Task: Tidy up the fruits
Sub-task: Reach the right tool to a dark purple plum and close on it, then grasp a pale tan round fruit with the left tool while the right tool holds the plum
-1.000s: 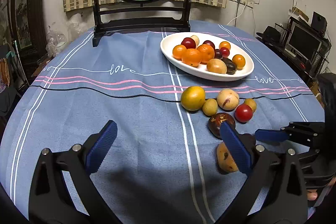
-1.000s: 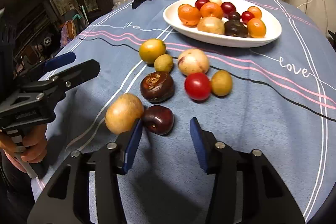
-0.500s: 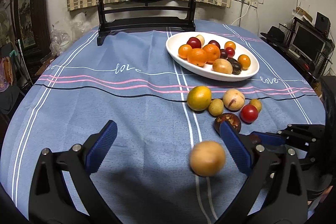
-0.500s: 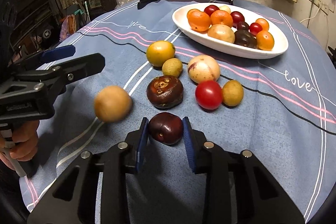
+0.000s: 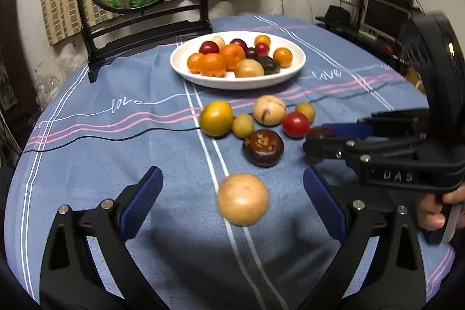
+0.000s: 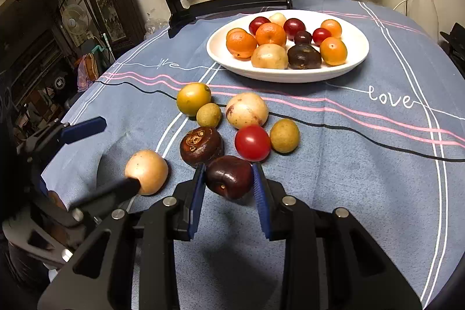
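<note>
Right gripper (image 6: 228, 183): pinching the dark plum (image 6: 229, 176).
Left gripper (image 5: 232, 193): spread wide; tan fruit (image 5: 242, 199), blurred, apparently untouched between its fingers.

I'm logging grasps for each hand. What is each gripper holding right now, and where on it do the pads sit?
The right gripper is shut on the dark red plum, pads on its two opposite sides. The left gripper holds nothing; the tan fruit lies between its open fingers.

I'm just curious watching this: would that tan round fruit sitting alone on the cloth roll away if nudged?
Probably. The tan round fruit looks nearly spherical, and it shows blurred, as if rolling. The cloth is flat, with nothing beside it to stop it. Its skin looks smooth, so fingers might slip.
</note>
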Available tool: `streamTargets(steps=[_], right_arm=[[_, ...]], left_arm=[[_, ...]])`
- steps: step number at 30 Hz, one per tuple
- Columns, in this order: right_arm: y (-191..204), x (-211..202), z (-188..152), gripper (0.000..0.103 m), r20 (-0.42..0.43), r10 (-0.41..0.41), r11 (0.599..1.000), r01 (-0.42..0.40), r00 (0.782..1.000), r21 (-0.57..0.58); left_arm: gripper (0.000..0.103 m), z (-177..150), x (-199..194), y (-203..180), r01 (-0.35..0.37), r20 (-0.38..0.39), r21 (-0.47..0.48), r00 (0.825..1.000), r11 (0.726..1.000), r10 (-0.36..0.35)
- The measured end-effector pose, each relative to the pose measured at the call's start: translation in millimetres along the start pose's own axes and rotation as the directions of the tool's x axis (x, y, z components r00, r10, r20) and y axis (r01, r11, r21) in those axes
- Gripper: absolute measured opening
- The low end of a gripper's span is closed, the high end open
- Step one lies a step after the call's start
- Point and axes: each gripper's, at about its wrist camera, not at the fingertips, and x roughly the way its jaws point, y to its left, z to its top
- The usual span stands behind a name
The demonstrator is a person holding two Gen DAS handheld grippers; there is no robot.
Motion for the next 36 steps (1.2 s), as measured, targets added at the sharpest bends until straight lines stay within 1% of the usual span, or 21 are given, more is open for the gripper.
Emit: streamTargets(steps=[4, 7, 9, 15, 23, 25, 28, 32, 33, 34, 36], right_arm=[[0.3, -1.1, -1.3, 0.033, 0.001, -0.007, 1.000, 0.007, 1.000, 0.000], [-0.3, -0.4, -2.1, 0.033, -0.007, -0.010, 1.000, 0.010, 1.000, 0.003], [-0.5, -0.7, -2.3, 0.033, -0.008, -0.011, 1.000, 0.011, 1.000, 0.003], [-1.5, 0.9, -2.1, 0.033, -0.015, -0.007, 1.000, 0.007, 1.000, 0.005], [-1.5, 0.9, -2.8, 0.033, -0.018, -0.009, 1.000, 0.009, 1.000, 0.007], [-2.1, 1.1, -2.3, 0.033, -0.020, -0.009, 1.000, 0.009, 1.000, 0.007], [-2.9, 0.9, -2.0, 0.033, -0.020, -0.006, 1.000, 0.006, 1.000, 0.011], [-3.1, 0.5, -2.0, 0.033, -0.019, -0.006, 1.000, 0.007, 1.000, 0.011], [-3.4, 0.3, -1.9, 0.033, -0.020, -0.007, 1.000, 0.007, 1.000, 0.011], [-3.3, 0.3, -2.0, 0.033, -0.020, -0.008, 1.000, 0.008, 1.000, 0.012], [-3.3, 0.2, -2.1, 0.033, -0.019, -0.007, 1.000, 0.008, 1.000, 0.012]], left_arm=[[0.094, -2.3, 7.5, -5.7, -0.022, -0.034, 0.028, 0.999, 0.999, 0.023], [0.081, -3.4, 11.2, -3.9, -0.011, -0.058, 0.023, 0.998, 1.000, 0.013], [0.078, -4.4, 13.1, -3.3, -0.007, -0.071, 0.022, 0.997, 1.000, 0.008], [0.077, -6.8, 15.3, -2.5, -0.009, -0.086, 0.020, 0.996, 1.000, 0.010], [0.067, -6.9, 21.0, -1.2, 0.000, -0.120, 0.010, 0.993, 1.000, 0.001], [0.062, -7.3, 23.8, 0.4, 0.002, -0.137, 0.001, 0.991, 1.000, -0.002], [0.059, -7.8, 26.3, 1.5, 0.009, -0.155, -0.009, 0.988, 1.000, -0.010], [0.057, -9.1, 25.8, 0.0, 0.015, -0.155, -0.004, 0.988, 1.000, -0.016], [0.054, -9.4, 25.5, -0.2, 0.019, -0.156, -0.003, 0.988, 1.000, -0.019], [0.048, -9.7, 25.9, -0.6, 0.022, -0.158, -0.004, 0.987, 1.000, -0.022], [0.045, -9.7, 27.0, -0.9, 0.038, -0.165, -0.008, 0.986, 0.999, -0.039]])
